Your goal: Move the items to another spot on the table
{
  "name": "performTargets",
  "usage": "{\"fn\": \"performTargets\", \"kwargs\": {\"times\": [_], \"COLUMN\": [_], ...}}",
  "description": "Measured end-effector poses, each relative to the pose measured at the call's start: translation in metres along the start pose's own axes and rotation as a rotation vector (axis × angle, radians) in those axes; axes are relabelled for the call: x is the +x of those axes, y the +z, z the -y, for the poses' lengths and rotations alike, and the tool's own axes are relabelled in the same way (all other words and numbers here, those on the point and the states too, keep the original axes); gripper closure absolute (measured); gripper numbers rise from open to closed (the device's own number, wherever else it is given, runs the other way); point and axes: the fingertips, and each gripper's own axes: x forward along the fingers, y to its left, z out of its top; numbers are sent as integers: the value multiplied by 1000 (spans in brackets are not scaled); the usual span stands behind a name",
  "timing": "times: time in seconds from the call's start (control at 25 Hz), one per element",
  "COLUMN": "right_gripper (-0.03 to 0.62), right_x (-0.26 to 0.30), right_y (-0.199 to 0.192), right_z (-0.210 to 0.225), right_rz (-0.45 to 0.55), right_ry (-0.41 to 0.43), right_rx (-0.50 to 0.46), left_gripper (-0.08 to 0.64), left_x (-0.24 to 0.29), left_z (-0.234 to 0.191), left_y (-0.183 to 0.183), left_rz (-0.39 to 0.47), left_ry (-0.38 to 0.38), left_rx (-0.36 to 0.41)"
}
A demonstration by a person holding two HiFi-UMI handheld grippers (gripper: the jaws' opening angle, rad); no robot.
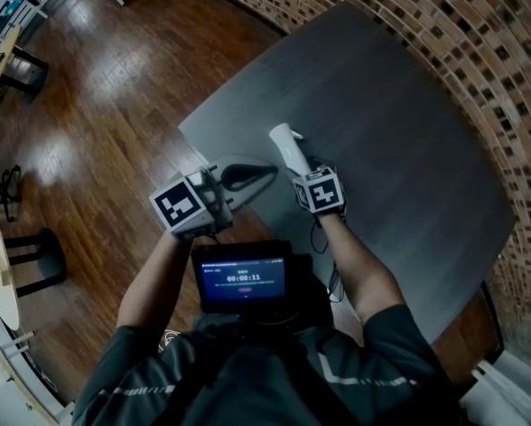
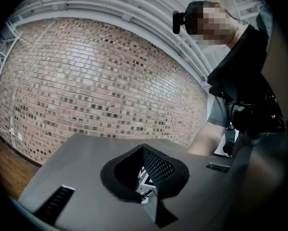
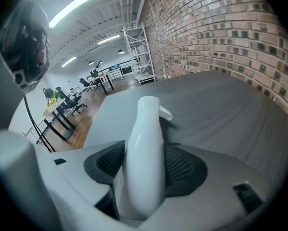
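Gripping the white spray bottle (image 3: 144, 129) round its smooth body, the right gripper (image 3: 144, 166) holds it low over the table (image 1: 399, 114), near its front corner. It looks light and stiff but glossy, so probably slippery; mid-body, below the trigger, seems the safest hold. The left gripper (image 2: 141, 174) is slightly parted and empty.

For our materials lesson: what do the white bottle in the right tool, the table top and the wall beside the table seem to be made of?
The white bottle is probably plastic: a smooth, glossy skin with soft highlights. The table top is dark grey and matte with faint streaks; it could be laminate or painted wood. The wall is rough brick with pale mortar joints showing.
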Motion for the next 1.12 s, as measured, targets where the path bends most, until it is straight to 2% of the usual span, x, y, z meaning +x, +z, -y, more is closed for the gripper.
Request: {"fn": "performTargets", "kwargs": {"times": [0.16,0.32,0.4,0.64,0.76,0.84,1.04,1.12], "right_gripper": [320,311,256,253,255,330,452,465], "right_x": [2,1,-2,-24,-45,-65,-130,-156], "right_y": [0,1,2,10,18,24,35,39], "right_z": [0,3,5,2,0,-5,-15,-18], "right_rz": [-6,1,9,58,124,184,331,378], "right_ry": [-9,-10,-17,-52,-69,-60,-84,-95], "right_rx": [-28,-7,-1,5,27,54,59,45], "left_gripper": [568,568,568,568,568,568,568,568], "left_x": [0,-3,-7,-23,-32,-38,-43,-39], "left_z": [4,8,10,23,33,41,65,77], "left_y": [-2,-1,1,9,16,20,32,38], "left_rz": [2,4,9,27,44,59,100,113], "left_ry": [3,5,5,5,-6,-15,-58,-82], "left_rx": [1,5,10,28,43,51,74,90]}}
